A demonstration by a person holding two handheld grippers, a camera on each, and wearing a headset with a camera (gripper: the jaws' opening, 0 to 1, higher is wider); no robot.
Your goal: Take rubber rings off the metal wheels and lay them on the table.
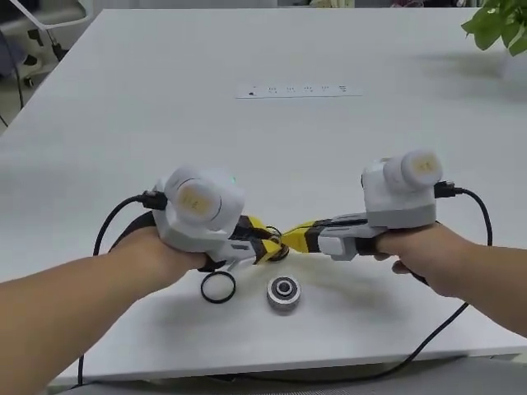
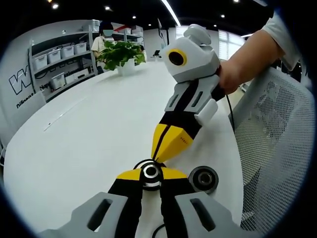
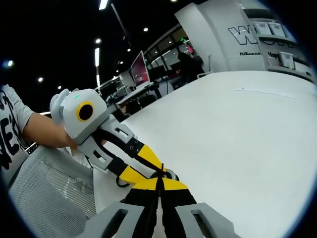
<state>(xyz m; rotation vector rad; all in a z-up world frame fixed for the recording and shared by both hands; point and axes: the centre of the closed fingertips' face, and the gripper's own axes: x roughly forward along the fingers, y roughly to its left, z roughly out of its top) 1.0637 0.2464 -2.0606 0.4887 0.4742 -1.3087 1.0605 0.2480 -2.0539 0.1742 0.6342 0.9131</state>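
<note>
My left gripper (image 1: pixel 271 245) is shut on a small metal wheel (image 2: pixel 151 173), held just above the white table (image 1: pixel 247 148) near its front edge. A black rubber ring sits around that wheel's rim. My right gripper (image 1: pixel 287 239) comes in from the right. Its yellow jaws are shut, and their tip (image 2: pixel 157 158) pinches the top edge of that rubber ring. In the right gripper view the wheel (image 3: pixel 171 174) peeks out beside the closed jaw tips (image 3: pixel 159 181). A loose black rubber ring (image 1: pixel 218 287) lies flat on the table below my left gripper. A second metal wheel (image 1: pixel 283 294) stands beside it.
A printed paper strip (image 1: pixel 298 90) lies mid-table, farther back. Plant leaves (image 1: pixel 498 25) hang over the far right corner. Black cables (image 1: pixel 115 222) trail from both grippers over the front edge. A mesh chair (image 2: pixel 277 148) stands close behind the table.
</note>
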